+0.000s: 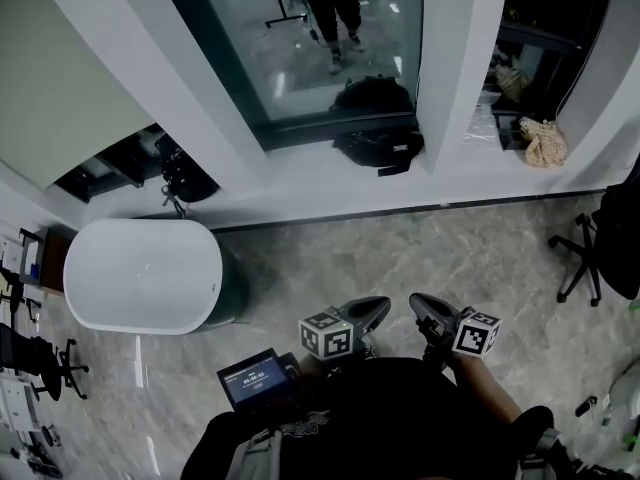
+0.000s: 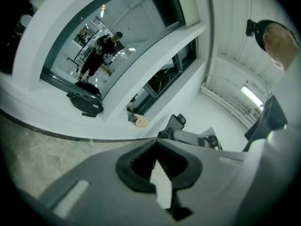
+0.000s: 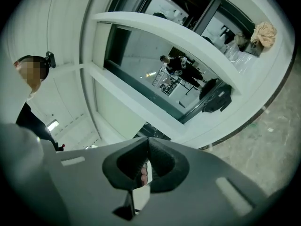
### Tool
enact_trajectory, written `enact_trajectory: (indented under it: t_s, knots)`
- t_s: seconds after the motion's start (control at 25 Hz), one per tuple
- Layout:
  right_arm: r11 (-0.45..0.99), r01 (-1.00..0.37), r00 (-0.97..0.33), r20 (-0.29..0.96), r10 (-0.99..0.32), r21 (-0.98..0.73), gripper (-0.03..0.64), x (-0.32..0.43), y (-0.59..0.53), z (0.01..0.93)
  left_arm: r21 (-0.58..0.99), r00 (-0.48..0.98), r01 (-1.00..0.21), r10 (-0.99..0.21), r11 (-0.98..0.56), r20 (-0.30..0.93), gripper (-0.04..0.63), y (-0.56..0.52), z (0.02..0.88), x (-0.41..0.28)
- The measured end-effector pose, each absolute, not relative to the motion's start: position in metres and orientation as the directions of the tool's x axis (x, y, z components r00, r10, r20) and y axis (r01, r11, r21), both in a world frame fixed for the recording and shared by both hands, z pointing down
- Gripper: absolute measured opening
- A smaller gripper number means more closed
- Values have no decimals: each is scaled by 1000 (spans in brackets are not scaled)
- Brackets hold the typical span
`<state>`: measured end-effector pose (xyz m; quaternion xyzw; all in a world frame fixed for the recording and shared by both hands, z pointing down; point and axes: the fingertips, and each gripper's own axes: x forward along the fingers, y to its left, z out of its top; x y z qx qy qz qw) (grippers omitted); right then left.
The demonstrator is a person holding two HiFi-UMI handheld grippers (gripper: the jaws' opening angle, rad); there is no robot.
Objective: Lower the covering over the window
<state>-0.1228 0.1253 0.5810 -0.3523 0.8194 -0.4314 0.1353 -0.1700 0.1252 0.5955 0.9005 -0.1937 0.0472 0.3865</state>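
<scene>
The left claw (image 1: 381, 306) and right claw (image 1: 418, 305) are held closed and empty. The window (image 1: 300, 58) is seen well beyond them.

In the head view the window (image 1: 330, 48) runs off at 12 o'clock, with the upper body of the reflected person (image 1: 335, 8). The pale covering (image 1: 60, 68) at 10 o'clock is cut by the left and top edges. An office chair (image 1: 622, 233) at 3 o'clock is half out of frame. The screen (image 1: 252, 378) at 7 o'clock shows figures too small to read.
</scene>
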Motion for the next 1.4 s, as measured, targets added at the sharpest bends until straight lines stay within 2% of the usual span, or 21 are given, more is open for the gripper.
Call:
enact_trajectory:
  t_s: [0.2, 0.52, 0.76, 1.04, 1.4]
  knots:
    - [350, -451, -709, 91, -700, -821, 6, -144, 83, 585, 705, 911, -405, -318, -582, 261, 2, 82, 606, -198]
    - [354, -455, -717, 100, -690, -817, 6, -129, 30, 588, 711, 906, -414, -329, -568, 264, 2, 31, 612, -184]
    - [392, -419, -755, 74, -652, -819, 6, -86, -43, 584, 691, 876, -462, -409, -556, 257, 2, -39, 603, -146]
    - [500, -382, -823, 40, -566, -777, 8, -23, -129, 565, 671, 848, -488, -486, -558, 212, 2, -126, 585, -75]
    - [507, -392, -820, 43, -570, -768, 6, 38, -185, 563, 647, 837, -508, -505, -569, 212, 2, -192, 573, -20]
